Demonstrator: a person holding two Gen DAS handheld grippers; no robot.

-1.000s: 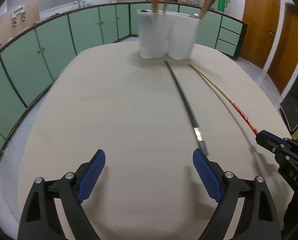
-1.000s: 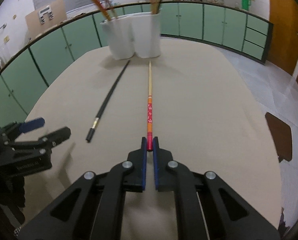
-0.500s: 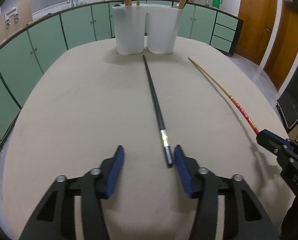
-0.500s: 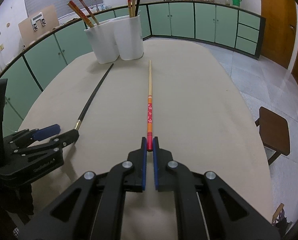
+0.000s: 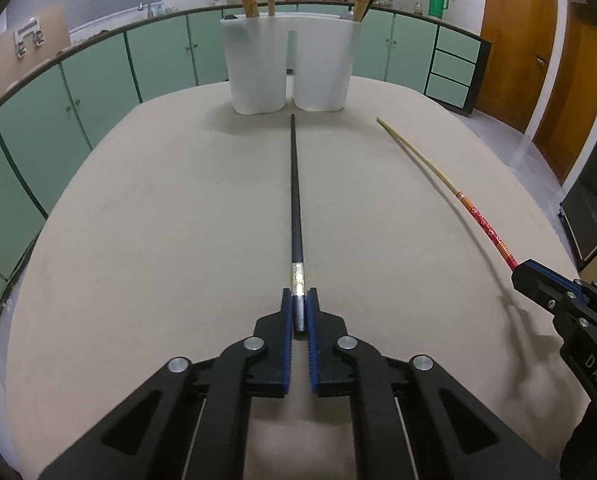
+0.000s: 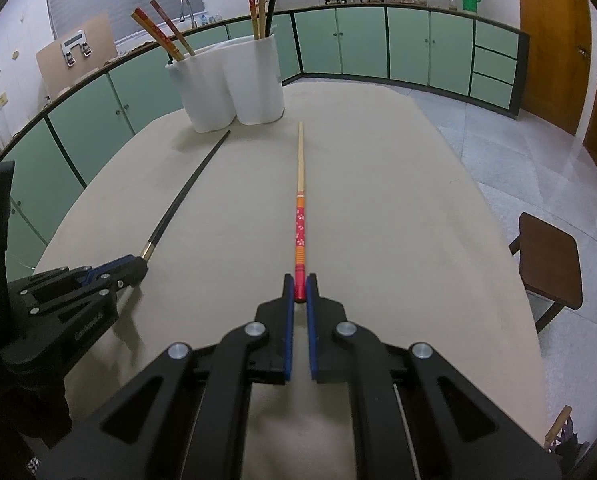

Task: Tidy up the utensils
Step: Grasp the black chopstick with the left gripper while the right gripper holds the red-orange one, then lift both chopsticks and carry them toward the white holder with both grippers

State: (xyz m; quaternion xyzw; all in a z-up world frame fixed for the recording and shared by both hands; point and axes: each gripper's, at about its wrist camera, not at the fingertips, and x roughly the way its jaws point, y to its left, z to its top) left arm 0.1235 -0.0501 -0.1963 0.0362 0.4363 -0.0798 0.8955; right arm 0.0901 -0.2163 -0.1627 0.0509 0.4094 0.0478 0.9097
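The left gripper (image 5: 298, 306), its jaws just having closed, clamps the thick end of the black chopstick (image 5: 294, 192), whose long axis runs straight up the frame, tip toward the white holder (image 5: 290, 68). The right gripper (image 6: 299, 290) pinches the red end of the bamboo chopstick (image 6: 299, 184), likewise pointing upward toward the holder. Bare beige table (image 5: 158, 220) spreads wide on both sides, its edges far off.
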